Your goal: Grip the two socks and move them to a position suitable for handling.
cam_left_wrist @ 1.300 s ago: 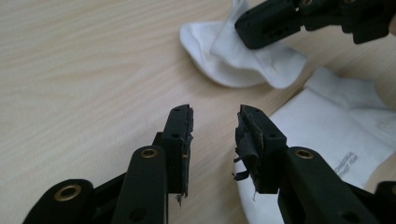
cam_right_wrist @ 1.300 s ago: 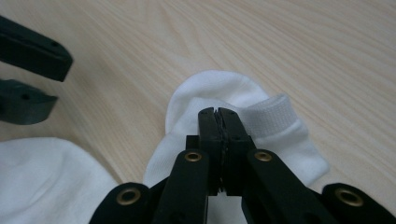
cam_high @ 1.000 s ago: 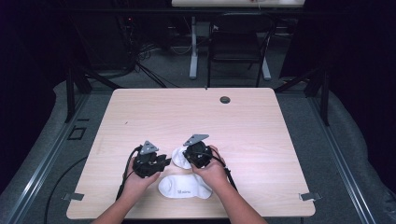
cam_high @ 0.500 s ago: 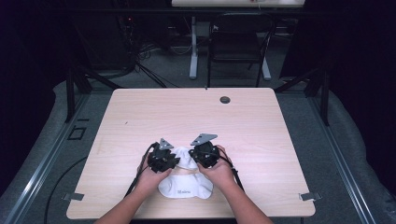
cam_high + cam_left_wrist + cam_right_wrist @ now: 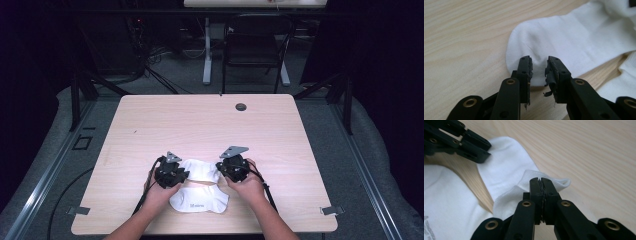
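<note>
Our right hand-held gripper (image 5: 541, 185) has its jaws pressed together on the ribbed cuff of the white cotton sock (image 5: 506, 170), lifting a small fold of it off the pale wooden bench (image 5: 586, 150). Our left hand-held gripper (image 5: 539, 65) is spread, its jaws straddling the rounded toe end of the same sock (image 5: 574, 40) without closing on it; whether the pads touch the cloth we cannot tell. From the high view the black bodies of the left hand-held gripper (image 5: 181, 174) and the right hand-held gripper (image 5: 223, 169) hide both ends of that sock (image 5: 200, 170). Both hands come in from the near edge, wrists low, jaws pointing toward each other. We count two socks: a second white sock with faint grey print (image 5: 199, 199) lies just nearer us.
</note>
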The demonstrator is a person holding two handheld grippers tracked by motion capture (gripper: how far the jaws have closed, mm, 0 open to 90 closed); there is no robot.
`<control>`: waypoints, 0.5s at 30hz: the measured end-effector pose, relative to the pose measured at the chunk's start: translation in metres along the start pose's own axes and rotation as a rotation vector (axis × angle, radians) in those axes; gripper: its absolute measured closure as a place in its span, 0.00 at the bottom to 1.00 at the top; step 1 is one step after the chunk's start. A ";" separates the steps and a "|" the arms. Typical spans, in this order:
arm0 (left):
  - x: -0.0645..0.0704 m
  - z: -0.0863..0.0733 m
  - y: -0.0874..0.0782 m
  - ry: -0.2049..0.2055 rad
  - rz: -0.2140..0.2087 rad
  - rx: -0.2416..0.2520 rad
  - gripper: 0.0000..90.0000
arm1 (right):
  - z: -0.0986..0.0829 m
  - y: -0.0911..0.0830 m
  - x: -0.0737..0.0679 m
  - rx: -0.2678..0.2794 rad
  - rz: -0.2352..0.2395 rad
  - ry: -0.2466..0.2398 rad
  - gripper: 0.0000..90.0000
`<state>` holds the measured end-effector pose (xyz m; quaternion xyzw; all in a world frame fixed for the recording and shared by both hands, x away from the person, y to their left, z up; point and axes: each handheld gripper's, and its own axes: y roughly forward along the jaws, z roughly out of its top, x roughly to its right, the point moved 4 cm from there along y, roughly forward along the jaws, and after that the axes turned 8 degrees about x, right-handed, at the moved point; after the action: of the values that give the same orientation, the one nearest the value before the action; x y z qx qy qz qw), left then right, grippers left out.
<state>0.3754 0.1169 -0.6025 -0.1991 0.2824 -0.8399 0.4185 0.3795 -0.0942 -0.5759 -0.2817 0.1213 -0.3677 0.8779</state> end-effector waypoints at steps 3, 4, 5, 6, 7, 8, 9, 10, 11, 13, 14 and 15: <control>0.000 -0.002 -0.002 -0.011 -0.011 0.001 0.79 | -0.008 -0.005 0.007 -0.017 -0.010 0.035 0.93; 0.000 -0.002 -0.003 -0.006 -0.010 0.001 0.78 | -0.011 -0.008 0.011 -0.018 -0.020 0.057 0.93; 0.000 -0.002 -0.003 -0.006 -0.016 -0.002 0.77 | -0.012 -0.011 0.013 -0.016 -0.028 0.070 0.93; 0.000 -0.002 -0.004 -0.006 -0.021 -0.004 0.76 | -0.013 -0.015 0.016 -0.003 -0.037 0.091 0.93; 0.000 -0.002 -0.004 -0.013 -0.024 -0.001 0.75 | -0.012 -0.019 0.018 0.015 -0.046 0.114 0.93; -0.001 0.000 -0.005 -0.011 -0.033 0.001 0.75 | -0.010 -0.024 0.019 0.031 -0.051 0.119 0.93; -0.001 0.000 -0.005 -0.016 -0.032 0.011 0.74 | -0.006 -0.029 0.019 0.058 -0.059 0.124 0.93; -0.002 0.002 -0.006 -0.014 -0.032 0.017 0.74 | -0.004 -0.032 0.019 0.065 -0.059 0.117 0.93; -0.003 0.003 -0.006 -0.017 -0.032 0.025 0.73 | 0.000 -0.034 0.017 0.080 -0.058 0.118 0.92; -0.005 0.007 -0.006 -0.017 -0.036 0.034 0.71 | 0.003 -0.033 0.012 0.086 -0.046 0.118 0.90; -0.005 0.009 -0.005 -0.014 -0.038 0.037 0.71 | 0.002 -0.030 0.009 0.070 -0.036 0.103 0.87; -0.005 0.010 -0.005 -0.014 -0.040 0.041 0.70 | 0.001 -0.026 0.005 0.066 -0.040 0.100 0.85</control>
<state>0.3810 0.1206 -0.5925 -0.2019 0.2580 -0.8524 0.4076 0.3690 -0.1122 -0.5599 -0.2362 0.1474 -0.4026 0.8720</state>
